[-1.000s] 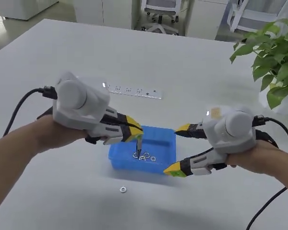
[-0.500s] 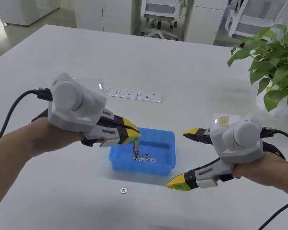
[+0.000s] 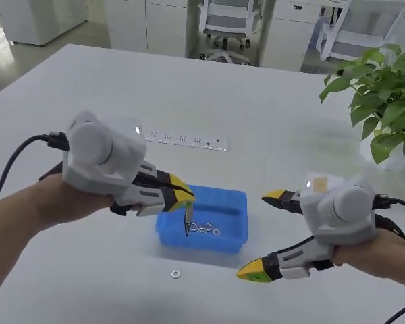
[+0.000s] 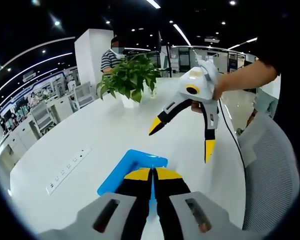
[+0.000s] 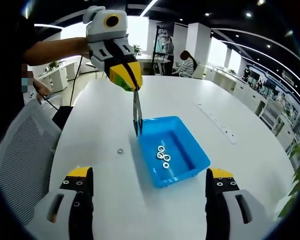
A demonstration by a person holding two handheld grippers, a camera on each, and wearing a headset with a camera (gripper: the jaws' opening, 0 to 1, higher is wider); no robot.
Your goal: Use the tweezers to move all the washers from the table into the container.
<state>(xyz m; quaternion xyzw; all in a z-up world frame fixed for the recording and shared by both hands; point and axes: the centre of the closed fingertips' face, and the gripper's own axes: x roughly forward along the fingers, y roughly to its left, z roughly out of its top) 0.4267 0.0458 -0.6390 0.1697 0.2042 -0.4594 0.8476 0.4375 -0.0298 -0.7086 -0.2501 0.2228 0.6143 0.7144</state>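
1. Tweezers [image 3: 187, 219]: clamped between the closed jaws of the left gripper [image 3: 183, 195] and hanging straight down from its jaw tips. The points reach the rim of the container [image 3: 233, 202] on the side nearest that gripper. Whether they carry anything is too small to tell.
2. Loose washer [image 3: 176, 274]: 1 piece, flat on the table [image 3: 270, 115]. It lies below the left gripper's jaw tips and nearer the person, outside the container and apart from its wall. In the right gripper view it lies ahead of that gripper's left-hand jaw.
3. Container: blue, rectangular, open-topped. It sits under the left gripper's tips, between the 2 grippers and closer to the left one.
4. Washers [image 5: 162, 156]: 4 pieces, clustered on the container floor just beyond the tweezers' points on the side toward the right gripper [image 3: 262, 235]. Some are touching.
5. Power strip [image 3: 182, 140]: white, flat on the table, beyond both grippers and well apart from the container.
6. Right gripper: jaws spread wide, nothing between them. It is held just beside the container's right wall, with its tips pointing toward the left gripper.
7. Plant [image 3: 385, 101]: green and leafy, beyond the right gripper at the far right.
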